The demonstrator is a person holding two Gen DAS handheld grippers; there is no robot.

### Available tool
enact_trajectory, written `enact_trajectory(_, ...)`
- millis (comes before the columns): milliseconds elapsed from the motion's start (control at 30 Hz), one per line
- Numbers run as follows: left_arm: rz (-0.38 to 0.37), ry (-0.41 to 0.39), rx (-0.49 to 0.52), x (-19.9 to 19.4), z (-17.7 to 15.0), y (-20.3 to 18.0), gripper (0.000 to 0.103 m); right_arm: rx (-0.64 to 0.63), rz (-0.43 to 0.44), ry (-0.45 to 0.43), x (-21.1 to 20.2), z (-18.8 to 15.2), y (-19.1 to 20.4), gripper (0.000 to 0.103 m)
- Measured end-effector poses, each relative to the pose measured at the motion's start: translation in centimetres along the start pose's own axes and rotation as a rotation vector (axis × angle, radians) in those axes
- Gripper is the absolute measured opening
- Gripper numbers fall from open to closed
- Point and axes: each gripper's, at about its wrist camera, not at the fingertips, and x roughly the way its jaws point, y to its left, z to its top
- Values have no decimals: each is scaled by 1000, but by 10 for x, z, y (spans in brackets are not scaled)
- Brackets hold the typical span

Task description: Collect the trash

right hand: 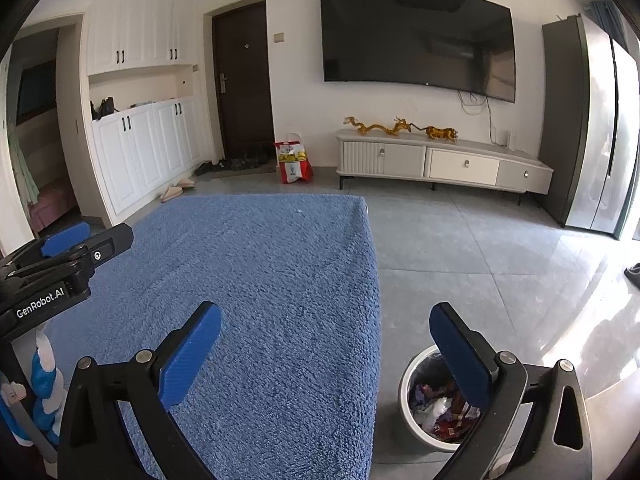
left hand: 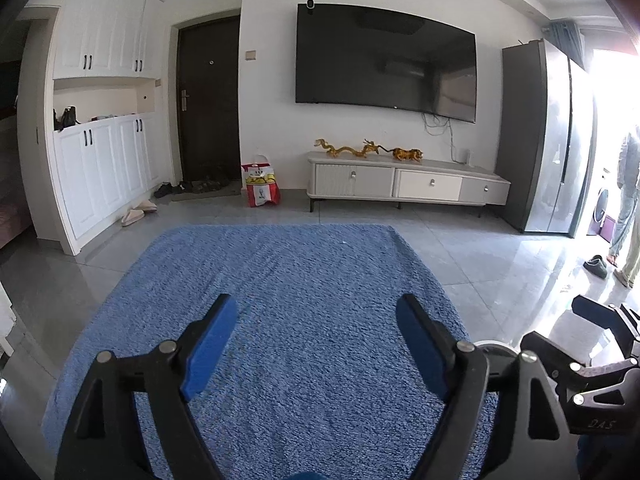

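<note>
Over the blue fuzzy table, both hand-held grippers, left and right, were spread apart, empty; white round trash bin near right held wrappers.

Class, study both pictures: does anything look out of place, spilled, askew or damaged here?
Little stands out. Slippers and shoes lie loose on the floor by the dark door. The white bin stands upright with its trash inside, nothing spilled. The blue cloth lies flat and bare.

Trash bin: at five o'clock we see its right side hidden behind a finger.
Person: at three o'clock, cut off by the edge.
Bag print: too small for us to read.
</note>
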Motion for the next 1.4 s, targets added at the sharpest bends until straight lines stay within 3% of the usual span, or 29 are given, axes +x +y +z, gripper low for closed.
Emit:
enact_trajectory(600,45,-2,-44,-9,-7,26,82,-37,-2,-41,-9,5,21,103)
enact_trajectory(1400,29,-36,-77,-35,-17,49,82,-58,-34,-85,-40,5,31,103)
